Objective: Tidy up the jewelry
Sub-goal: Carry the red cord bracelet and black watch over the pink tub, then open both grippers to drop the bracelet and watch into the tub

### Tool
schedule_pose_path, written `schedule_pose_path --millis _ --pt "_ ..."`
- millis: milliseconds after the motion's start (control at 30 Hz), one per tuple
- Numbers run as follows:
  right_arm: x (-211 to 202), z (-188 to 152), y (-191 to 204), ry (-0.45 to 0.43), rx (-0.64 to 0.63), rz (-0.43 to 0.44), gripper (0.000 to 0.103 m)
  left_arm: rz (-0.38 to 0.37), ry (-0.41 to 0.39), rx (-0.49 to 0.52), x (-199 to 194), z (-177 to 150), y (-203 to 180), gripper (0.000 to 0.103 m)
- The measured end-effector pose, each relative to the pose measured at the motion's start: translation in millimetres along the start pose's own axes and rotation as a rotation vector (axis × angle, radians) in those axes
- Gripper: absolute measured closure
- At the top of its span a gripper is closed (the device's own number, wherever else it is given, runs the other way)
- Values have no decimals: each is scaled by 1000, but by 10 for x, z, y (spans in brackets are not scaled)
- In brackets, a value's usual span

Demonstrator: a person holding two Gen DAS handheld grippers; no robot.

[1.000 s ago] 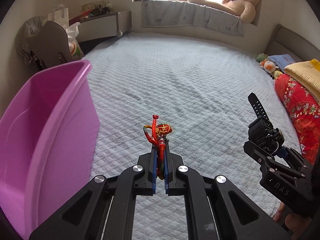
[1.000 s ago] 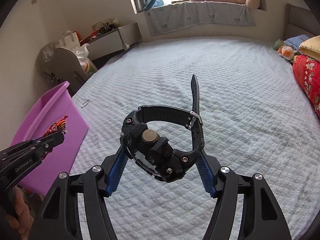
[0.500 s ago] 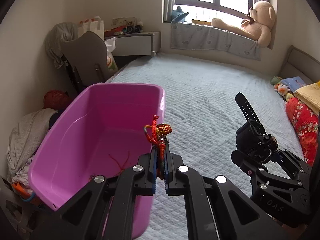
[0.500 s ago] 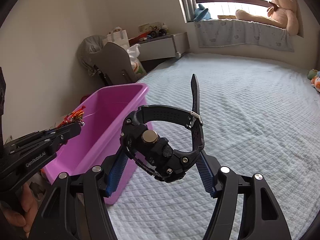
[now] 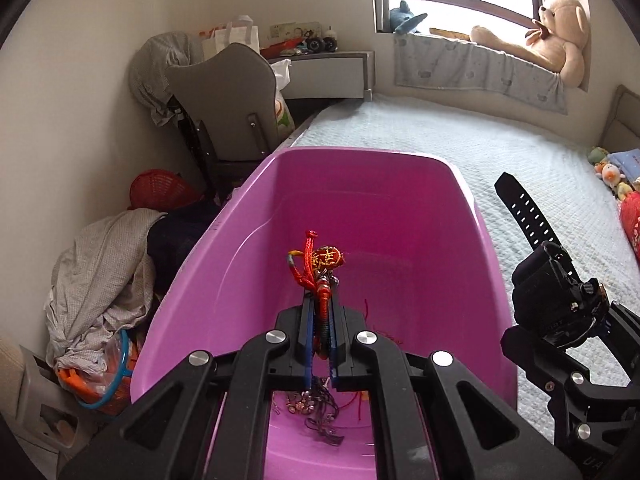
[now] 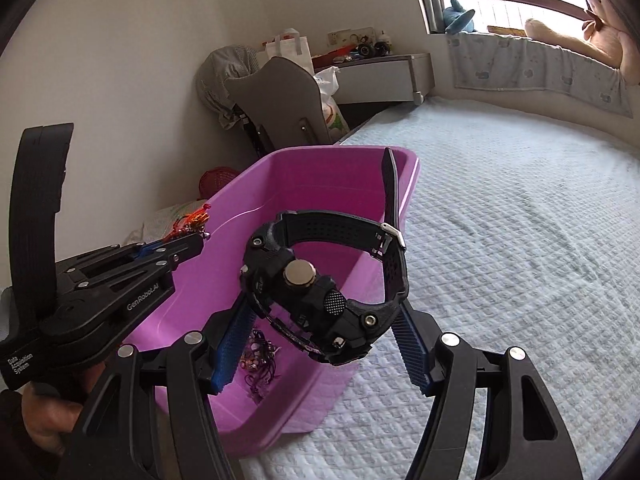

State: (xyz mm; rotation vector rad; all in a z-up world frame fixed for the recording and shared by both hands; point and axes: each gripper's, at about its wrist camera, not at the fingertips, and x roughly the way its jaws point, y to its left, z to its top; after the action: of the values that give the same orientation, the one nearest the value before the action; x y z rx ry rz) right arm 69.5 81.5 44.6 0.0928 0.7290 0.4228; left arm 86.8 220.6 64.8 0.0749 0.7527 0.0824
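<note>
This is a bedroom in a home. A wide bed [image 5: 460,148] under a pale quilted cover fills most of the room. A large teddy bear [image 5: 552,36] lies on the cloth-draped window sill, with a blue plush toy [image 5: 406,20] beside it. Small stuffed toys [image 5: 610,174] sit near the padded headboard. A grey chair [image 5: 230,96] draped with clothes, a heap of laundry [image 5: 100,276] and a cluttered desk [image 5: 332,72] crowd the corner.

We read "GenRobot.AI" and "Data Acquisition System" in white on the black plastic left gripper [image 6: 202,236]; the red embroidered charm's [image 5: 326,258] gold characters stay illegible.
</note>
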Motion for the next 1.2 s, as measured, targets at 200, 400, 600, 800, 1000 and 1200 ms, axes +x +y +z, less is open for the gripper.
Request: schedule_pose_path --millis 200,400,600,800,1000,1200 --pt "196 2 185 44 -38 9 39 7 22 7 156 -35 110 97" --pt "287 65 267 45 -74 3 39 8 45 8 249 -44 169 97" --pt "439 199 272 52 -95 0 39 17 56 -20 301 -3 238 97" --pt "580 318 302 67 -105 -2 39 37 67 -44 362 40 325 97" --pt "716 406 289 86 -106 -16 39 51 83 -60 410 43 417 97" --pt "822 442 291 107 -110 -28 39 53 102 -83 465 59 488 97"
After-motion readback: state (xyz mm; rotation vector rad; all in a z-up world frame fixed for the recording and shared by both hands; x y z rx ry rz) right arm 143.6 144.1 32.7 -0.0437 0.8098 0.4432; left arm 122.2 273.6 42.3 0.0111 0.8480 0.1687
